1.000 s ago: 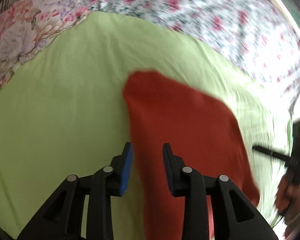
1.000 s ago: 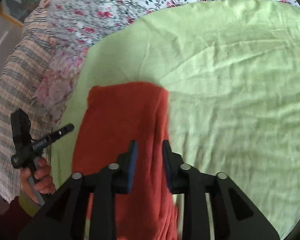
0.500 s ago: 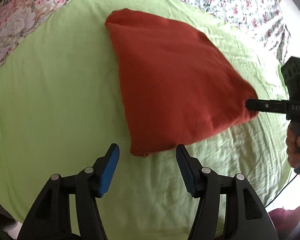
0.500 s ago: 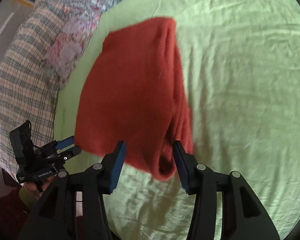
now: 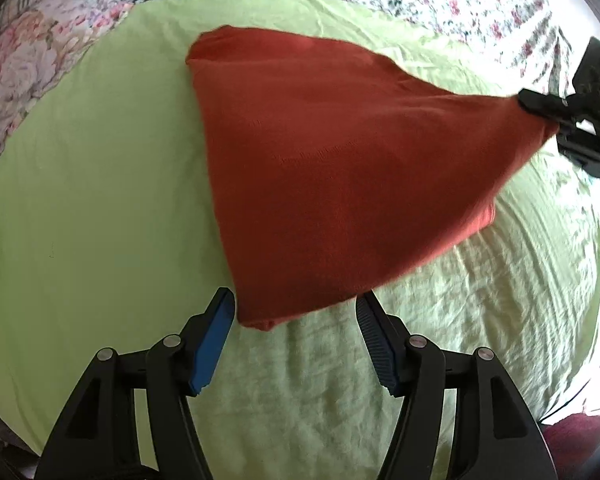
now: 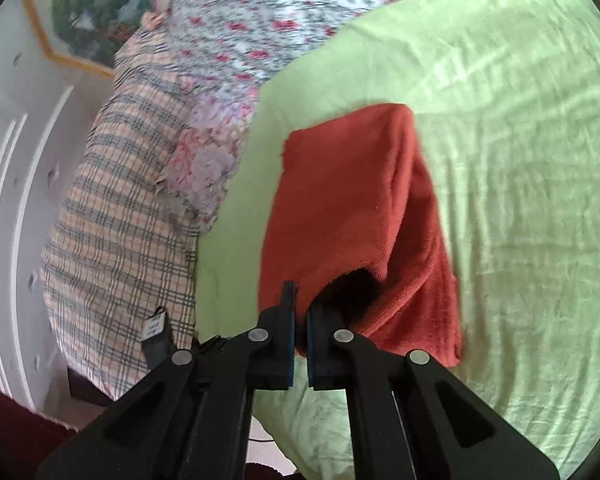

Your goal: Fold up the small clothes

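**One corner pinched, one corner loose**

While the right gripper (image 6: pixel 299 344) has its fingers closed on a corner of the rust-red knitted garment (image 5: pixel 340 168), the left gripper (image 5: pixel 294 340) hangs with its fingers spread wide and holding nothing, the garment's near corner lying just ahead of them, between the blue pads (image 5: pixel 212 344). The garment sits on the lime-green sheet (image 5: pixel 80 200) of the bed, already doubled over, its far edge resting flat and the right-hand corner drawn up and taut toward the right gripper, seen from the left camera at the edge (image 5: pixel 556 120).

The risk, as I judge it, comes from that one-sided pull. With only a single corner held, a tug could drag the whole bundle across the sheet or let the upper layer slide off the lower, spoiling the fold. The right camera shows the layers gaping open into a dark pocket near the fingers, so the grip may have caught only one layer, and the other could drop away. The loose green sheet could also be pinched along with the cloth if the left fingers close low.

A small tag (image 6: pixel 155 326) shows on the plaid bedding (image 6: pixel 112 216) at the bed's side; its print is too small to read. I see no other writing.
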Action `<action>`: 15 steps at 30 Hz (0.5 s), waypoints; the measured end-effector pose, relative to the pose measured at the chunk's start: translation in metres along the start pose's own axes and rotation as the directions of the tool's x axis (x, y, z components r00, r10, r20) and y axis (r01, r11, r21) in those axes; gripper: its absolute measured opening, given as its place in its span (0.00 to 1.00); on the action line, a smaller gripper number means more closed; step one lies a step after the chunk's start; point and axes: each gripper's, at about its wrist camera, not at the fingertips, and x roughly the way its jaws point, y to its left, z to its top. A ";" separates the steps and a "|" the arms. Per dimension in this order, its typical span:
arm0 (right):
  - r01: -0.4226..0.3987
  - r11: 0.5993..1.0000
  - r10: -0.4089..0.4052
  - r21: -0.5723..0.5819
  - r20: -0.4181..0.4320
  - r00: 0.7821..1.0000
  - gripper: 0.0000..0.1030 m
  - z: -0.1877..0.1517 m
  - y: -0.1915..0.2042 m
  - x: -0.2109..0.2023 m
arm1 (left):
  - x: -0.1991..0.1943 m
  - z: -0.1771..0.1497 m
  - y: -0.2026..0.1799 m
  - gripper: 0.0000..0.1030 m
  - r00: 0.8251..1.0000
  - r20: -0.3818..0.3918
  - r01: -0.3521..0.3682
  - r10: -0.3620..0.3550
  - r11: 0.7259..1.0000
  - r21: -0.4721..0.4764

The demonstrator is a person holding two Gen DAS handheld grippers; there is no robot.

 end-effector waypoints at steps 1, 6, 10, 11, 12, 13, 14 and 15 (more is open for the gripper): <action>0.005 1.000 -0.005 0.009 0.003 1.000 0.05 -0.001 -0.003 0.000 | 0.001 -0.002 0.000 0.62 1.000 -0.003 -0.008 0.008 1.000 0.004; -0.004 1.000 0.004 -0.005 0.015 1.000 0.05 0.001 0.000 -0.008 | 0.003 0.005 0.025 0.31 0.997 0.001 -0.071 0.071 0.991 -0.110; 0.040 0.998 -0.040 -0.057 0.003 0.999 0.05 -0.001 0.005 -0.007 | -0.003 0.008 0.039 0.14 0.999 0.032 -0.014 0.021 0.976 -0.216; 0.081 0.993 -0.081 -0.087 -0.005 0.997 0.05 -0.004 0.005 -0.003 | -0.003 0.008 0.037 0.12 0.999 0.032 -0.012 0.019 0.977 -0.214; 0.164 0.977 -0.168 -0.139 -0.022 0.985 0.05 -0.010 0.002 0.004 | -0.001 0.006 0.036 0.11 1.000 0.026 -0.009 0.014 0.977 -0.214; 0.224 0.960 -0.234 -0.166 -0.042 0.971 0.05 -0.016 -0.005 0.012 | 0.002 0.004 0.035 0.11 1.000 0.013 -0.009 0.013 0.976 -0.218; 0.265 0.947 -0.279 -0.180 -0.062 0.958 0.05 -0.021 -0.013 0.019 | 0.005 0.001 0.035 0.10 1.000 -0.002 -0.007 0.007 0.974 -0.227; 0.299 0.935 -0.319 -0.192 -0.083 0.944 0.05 -0.028 -0.023 0.027 | 0.008 0.000 0.037 0.10 1.000 -0.013 -0.005 0.002 0.972 -0.233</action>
